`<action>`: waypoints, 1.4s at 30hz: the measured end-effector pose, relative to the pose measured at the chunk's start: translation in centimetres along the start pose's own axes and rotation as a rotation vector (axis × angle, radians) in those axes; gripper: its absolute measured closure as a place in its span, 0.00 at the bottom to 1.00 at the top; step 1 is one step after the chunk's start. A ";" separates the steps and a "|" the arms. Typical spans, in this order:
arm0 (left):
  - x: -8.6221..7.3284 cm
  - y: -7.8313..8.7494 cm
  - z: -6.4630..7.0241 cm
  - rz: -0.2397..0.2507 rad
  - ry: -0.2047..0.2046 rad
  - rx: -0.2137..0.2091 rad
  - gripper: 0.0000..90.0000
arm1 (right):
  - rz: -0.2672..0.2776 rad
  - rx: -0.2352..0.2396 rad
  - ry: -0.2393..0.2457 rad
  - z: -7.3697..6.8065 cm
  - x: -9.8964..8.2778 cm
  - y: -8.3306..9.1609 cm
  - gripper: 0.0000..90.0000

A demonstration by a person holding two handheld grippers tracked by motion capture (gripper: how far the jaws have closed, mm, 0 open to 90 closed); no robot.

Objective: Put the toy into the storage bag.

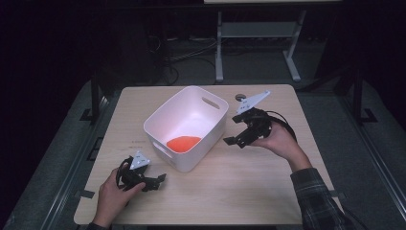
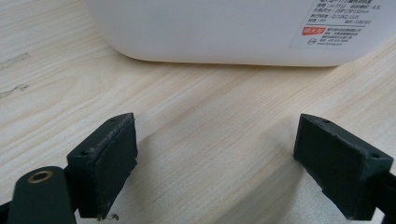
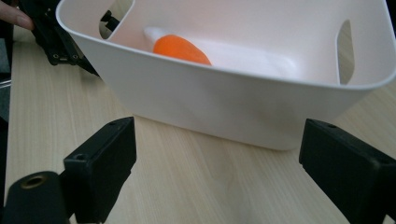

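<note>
In the high view, we see a white bin point(image 1: 186, 125) in the middle of a wooden table point(image 1: 249, 177), turned at an angle. An orange thing point(image 1: 183, 143) lies on its bottom, so we judge that it is already put away. Our left gripper point(image 1: 158, 179) rests low on the table just beside the near corner of the bin, and our right gripper point(image 1: 232, 140) hovers near the right wall of the bin. Both hands are empty. They stand on two sides of the bin, maybe to take it or to move it.

In the left gripper view, the two black jaws stand wide apart with only bare wood between them. The white wall point(image 2: 224, 28) of the bin is close in front, with a printed label point(image 2: 343, 23) on it. The jaws hold nothing.

In the right gripper view, the jaws are also wide, and nothing is between them. They point at the side of the bin point(image 3: 224, 107), and over its rim we see the orange thing point(image 3: 180, 48) inside. Behind the far corner, the left gripper point(image 3: 56, 39) shows with a fingertip point(image 3: 16, 18) of the hand on it.
</note>
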State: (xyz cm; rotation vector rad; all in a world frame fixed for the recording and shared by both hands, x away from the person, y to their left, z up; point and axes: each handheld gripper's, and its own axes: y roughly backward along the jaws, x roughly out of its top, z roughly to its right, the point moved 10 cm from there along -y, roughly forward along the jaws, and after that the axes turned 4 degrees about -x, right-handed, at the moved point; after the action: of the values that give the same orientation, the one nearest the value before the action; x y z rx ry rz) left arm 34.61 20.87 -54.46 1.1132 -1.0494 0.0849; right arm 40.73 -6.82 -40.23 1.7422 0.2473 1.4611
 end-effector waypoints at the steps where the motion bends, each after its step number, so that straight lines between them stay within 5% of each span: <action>1: 0.0 0.0 0.0 0.000 0.000 0.000 0.14 | 0.006 -0.009 -0.015 0.1 -0.7 0.1 0.11; 15: 0.0 0.0 0.0 0.000 0.000 0.000 0.14 | 0.052 -0.132 -0.117 0.3 -5.4 0.2 0.10; 31: 0.0 0.0 0.0 -0.001 -0.004 0.000 0.14 | 0.032 -0.235 -0.236 -0.2 -11.9 -0.3 0.07; 42: 0.0 0.0 0.0 -0.001 -0.005 0.000 0.14 | 0.037 -0.309 -0.301 -0.6 -15.8 0.9 0.05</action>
State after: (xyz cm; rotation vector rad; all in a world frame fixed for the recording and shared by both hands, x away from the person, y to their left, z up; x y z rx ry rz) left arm 34.62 20.90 -54.47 1.1148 -1.0529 0.0818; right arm 35.08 -16.92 -51.10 1.6873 -0.1622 1.1709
